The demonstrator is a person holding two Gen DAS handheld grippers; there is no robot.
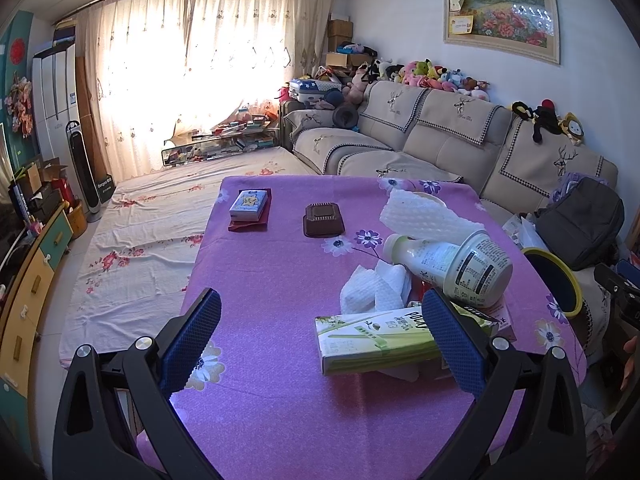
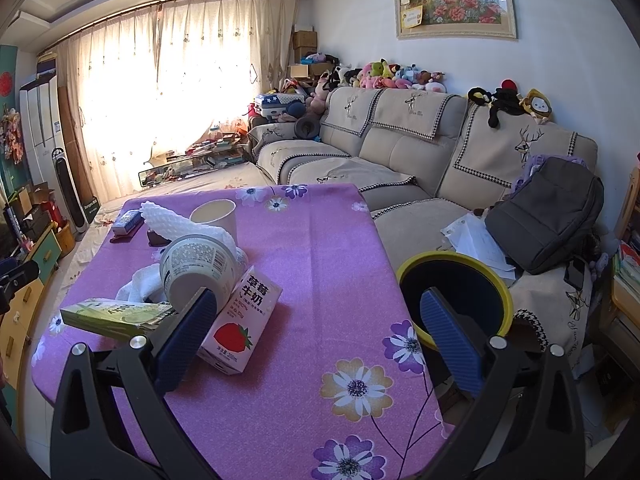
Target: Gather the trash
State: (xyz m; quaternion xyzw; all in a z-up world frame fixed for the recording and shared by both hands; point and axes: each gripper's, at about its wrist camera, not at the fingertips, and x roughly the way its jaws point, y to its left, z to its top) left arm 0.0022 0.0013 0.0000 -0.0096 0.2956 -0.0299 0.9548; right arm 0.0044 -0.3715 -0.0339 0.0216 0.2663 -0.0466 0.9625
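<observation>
Trash sits heaped on the purple flowered worktop [image 1: 280, 280]: from the left wrist, a green snack box [image 1: 376, 340] lies nearest, crumpled tissue [image 1: 376, 288] behind it, a white bottle [image 1: 452, 264] on its side, foam netting [image 1: 420, 216] beyond; left gripper [image 1: 320, 340] hovers with jaws wide apart, gripping nothing. Over to the right wrist: strawberry milk carton [image 2: 240, 328] leans against that bottle [image 2: 200, 268], a paper cup [image 2: 216, 214] stands behind, and a yellow-rimmed bin [image 2: 456, 292] waits just beside the worktop edge; right gripper [image 2: 316, 336] also spread wide, empty
</observation>
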